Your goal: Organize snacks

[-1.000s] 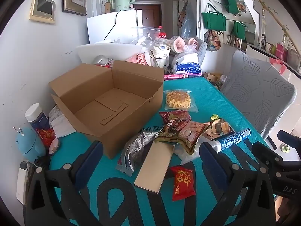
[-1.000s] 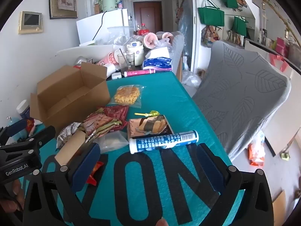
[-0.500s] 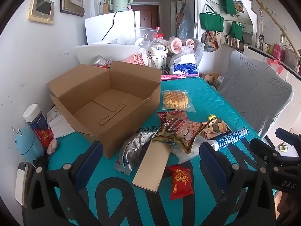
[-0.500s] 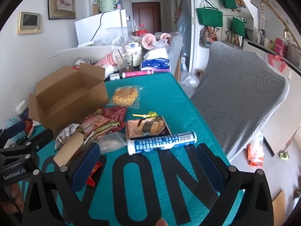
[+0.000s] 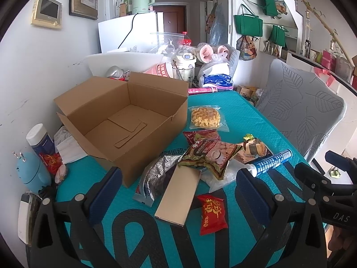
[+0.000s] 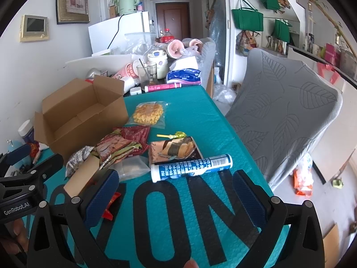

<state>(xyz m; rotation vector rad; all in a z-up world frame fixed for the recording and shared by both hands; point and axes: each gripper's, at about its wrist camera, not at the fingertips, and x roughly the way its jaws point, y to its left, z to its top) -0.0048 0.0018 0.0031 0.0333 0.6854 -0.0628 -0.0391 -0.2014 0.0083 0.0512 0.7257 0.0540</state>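
At the bottom of each wrist view a claw hangs spread and holding nothing: the left claw [image 5: 178,192] and the right claw [image 6: 173,192], above the teal desk [image 6: 200,116]. Just beyond the right claw lies a blue-and-white tube [image 6: 191,167]. Mid-frame in the left view lie a red packet [image 5: 212,214], a flat tan box [image 5: 178,198] and a brown snack bag [image 5: 209,155]. Farther, upper left, an open cardboard box [image 5: 125,120] stands with a clear bag of yellow snacks [image 5: 206,118] beside it.

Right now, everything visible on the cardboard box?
The box is plain brown corrugated cardboard, open at the top with flaps folded outward, nothing inside but loose cardboard bits on its floor. It sits upright on the teal table, left of the snack pile. A silver bag lies against its near corner.
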